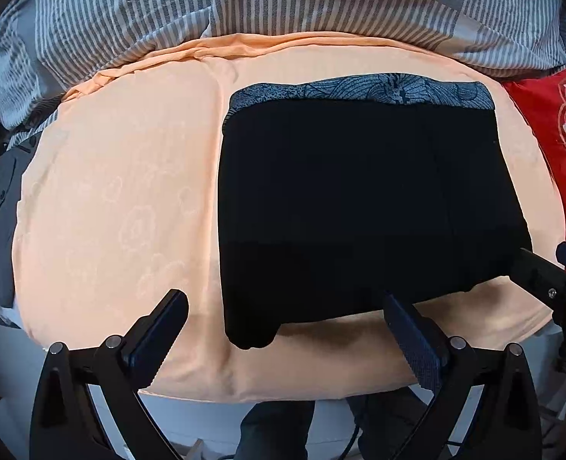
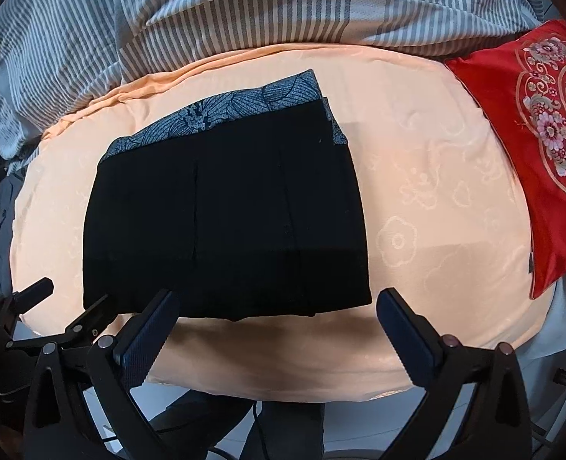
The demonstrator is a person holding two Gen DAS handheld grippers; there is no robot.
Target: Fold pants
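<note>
The pants [image 1: 367,207] lie folded into a compact rectangle on the peach bed sheet [image 1: 122,199]. Both the left tongs [image 1: 286,329] and right tongs [image 2: 279,326] are spread wide, empty. Edges should be checked and smoothed flat.

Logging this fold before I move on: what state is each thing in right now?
pants: folded into a flat rectangle, patterned waistband showing at the far edge.
left gripper: open, holding nothing.
right gripper: open, holding nothing.
red cushion: lying at the sheet's right edge.
</note>
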